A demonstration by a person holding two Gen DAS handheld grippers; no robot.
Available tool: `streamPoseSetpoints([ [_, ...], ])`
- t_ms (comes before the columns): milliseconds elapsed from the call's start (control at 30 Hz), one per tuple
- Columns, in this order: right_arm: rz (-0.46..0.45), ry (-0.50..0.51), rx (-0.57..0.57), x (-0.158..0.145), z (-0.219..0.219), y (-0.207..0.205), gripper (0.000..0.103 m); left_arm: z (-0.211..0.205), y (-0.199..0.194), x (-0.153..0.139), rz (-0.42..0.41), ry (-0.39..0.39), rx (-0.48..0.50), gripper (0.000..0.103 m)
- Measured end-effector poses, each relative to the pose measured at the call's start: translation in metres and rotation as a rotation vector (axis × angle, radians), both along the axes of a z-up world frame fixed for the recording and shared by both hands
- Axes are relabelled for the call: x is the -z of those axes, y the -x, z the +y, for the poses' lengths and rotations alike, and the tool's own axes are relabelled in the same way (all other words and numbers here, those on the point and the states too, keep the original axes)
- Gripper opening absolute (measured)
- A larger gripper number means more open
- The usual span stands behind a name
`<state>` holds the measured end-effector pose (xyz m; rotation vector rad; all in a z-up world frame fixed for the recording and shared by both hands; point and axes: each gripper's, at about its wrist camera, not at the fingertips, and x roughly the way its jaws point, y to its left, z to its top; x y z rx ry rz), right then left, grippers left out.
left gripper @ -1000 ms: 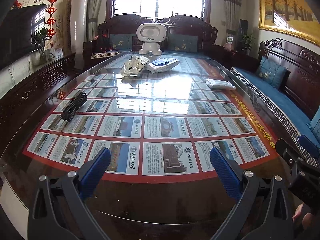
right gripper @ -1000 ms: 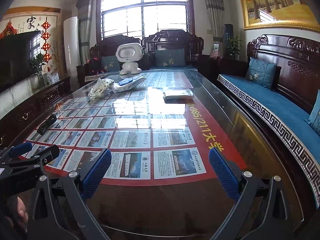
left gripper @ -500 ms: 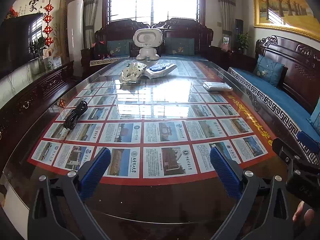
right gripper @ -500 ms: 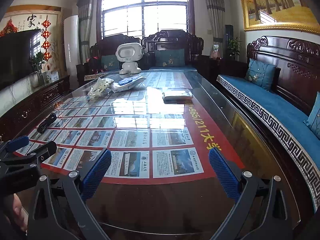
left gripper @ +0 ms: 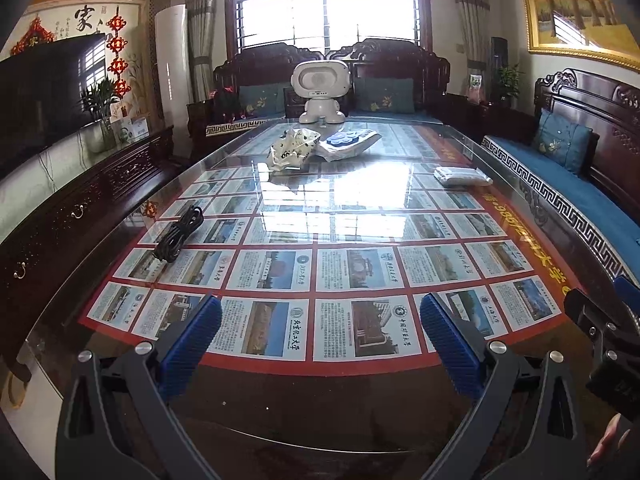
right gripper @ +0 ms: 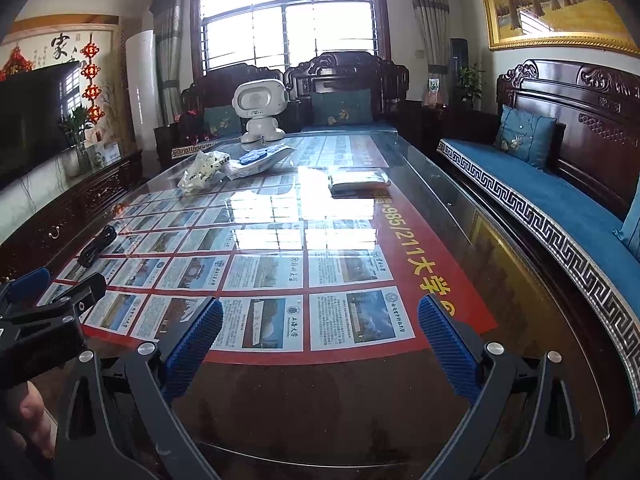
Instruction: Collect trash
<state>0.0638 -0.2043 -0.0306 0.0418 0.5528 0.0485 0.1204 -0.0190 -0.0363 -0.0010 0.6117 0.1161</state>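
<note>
Both grippers hover over the near end of a long glass-topped table, side by side and well short of anything on it. The left gripper has its blue-padded fingers spread wide with nothing between them, and the right gripper is spread just as wide and equally empty; each shows at the edge of the other's view. Under the glass lies a red poster of small picture cards that covers most of the tabletop. The trash sits at the far end: a crumpled white bag with dark markings, and just beside it, to its right, a flattened white wrapper with blue shapes printed on it; whether the two touch cannot be told. A white toy robot with a rounded head stands behind them at the table's far edge. Toward the right edge, apart from the others, lies a flat whitish packet. On the left side, nearer the grippers, a coiled black cable rests on the glass. Bright window glare washes over the middle of the glass and hides some detail there. Around the table stand a carved dark wooden bench with a blue cushion on the right, a dark sideboard on the left, and another carved bench beneath the window.
</note>
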Motion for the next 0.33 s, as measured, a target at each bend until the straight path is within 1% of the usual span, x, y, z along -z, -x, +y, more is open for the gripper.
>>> streamPoseSetpoints([
  [200,-0.001,0.004,0.009,0.0000,-0.0031,-0.0010,0.095,0.0020,-0.0047,0.0007,0.017,0.029,0.029,0.099],
  [333,0.000,0.004,0.010,0.0001,-0.0039,-0.0018,0.095,0.0006,-0.0040,0.0004,0.013,0.030,0.037,0.099],
])
